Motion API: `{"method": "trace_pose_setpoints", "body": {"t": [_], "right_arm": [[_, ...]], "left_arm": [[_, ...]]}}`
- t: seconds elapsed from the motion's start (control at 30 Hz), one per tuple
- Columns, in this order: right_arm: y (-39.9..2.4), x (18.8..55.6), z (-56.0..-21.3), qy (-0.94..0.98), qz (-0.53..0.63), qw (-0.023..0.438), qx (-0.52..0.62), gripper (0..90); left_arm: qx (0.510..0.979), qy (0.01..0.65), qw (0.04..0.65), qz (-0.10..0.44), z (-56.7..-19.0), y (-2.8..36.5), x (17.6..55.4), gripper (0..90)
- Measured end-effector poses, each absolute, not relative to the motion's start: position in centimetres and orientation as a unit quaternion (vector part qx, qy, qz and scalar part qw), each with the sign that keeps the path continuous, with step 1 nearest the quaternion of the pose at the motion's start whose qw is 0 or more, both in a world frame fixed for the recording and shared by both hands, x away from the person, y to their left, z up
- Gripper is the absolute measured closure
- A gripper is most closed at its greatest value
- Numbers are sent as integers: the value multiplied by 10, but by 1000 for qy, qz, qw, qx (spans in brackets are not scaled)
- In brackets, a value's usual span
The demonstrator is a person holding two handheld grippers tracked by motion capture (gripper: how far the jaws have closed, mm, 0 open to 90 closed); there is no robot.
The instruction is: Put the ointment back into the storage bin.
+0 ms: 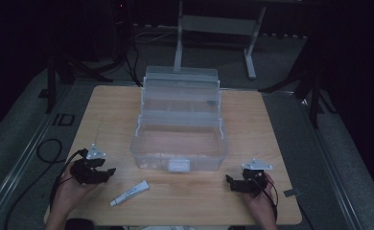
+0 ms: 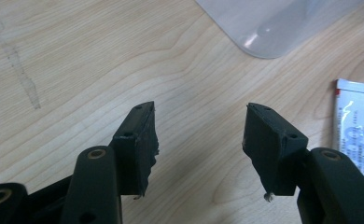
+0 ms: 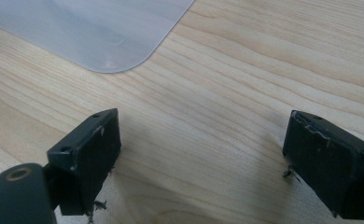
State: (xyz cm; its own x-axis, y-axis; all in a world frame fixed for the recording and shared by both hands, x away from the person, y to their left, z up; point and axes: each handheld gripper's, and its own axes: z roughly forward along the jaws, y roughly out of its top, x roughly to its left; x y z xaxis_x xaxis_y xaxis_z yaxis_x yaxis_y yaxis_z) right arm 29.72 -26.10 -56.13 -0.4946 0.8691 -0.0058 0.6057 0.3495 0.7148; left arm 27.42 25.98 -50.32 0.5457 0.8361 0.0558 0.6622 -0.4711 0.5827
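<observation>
Surface: wooden table (image 1: 103, 110), dim room.
Tube (image 1: 129, 193): laid diagonally, just right of left gripper (image 1: 95, 168); nearer it.
Jaws: both spread, empty; right gripper (image 1: 245, 182) likewise.

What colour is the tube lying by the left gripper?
White with blue print; the tube shows best in the left gripper view.

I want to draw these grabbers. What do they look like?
Both the left gripper and the right gripper are black, with two blocky jaws, worn at the pad edges, and brass-coloured rivets. Each carries a grey three-cornered plate on top and trails a black cable.
</observation>
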Motion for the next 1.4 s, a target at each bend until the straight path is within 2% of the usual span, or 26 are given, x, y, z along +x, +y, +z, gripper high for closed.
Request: {"method": "trace_pose_setpoints", "body": {"t": [1.4], "right_arm": [[-261, 297, -561, 798, 334, 198, 462, 110]], "left_arm": [[905, 377, 157, 120, -477, 227, 280, 454]]}}
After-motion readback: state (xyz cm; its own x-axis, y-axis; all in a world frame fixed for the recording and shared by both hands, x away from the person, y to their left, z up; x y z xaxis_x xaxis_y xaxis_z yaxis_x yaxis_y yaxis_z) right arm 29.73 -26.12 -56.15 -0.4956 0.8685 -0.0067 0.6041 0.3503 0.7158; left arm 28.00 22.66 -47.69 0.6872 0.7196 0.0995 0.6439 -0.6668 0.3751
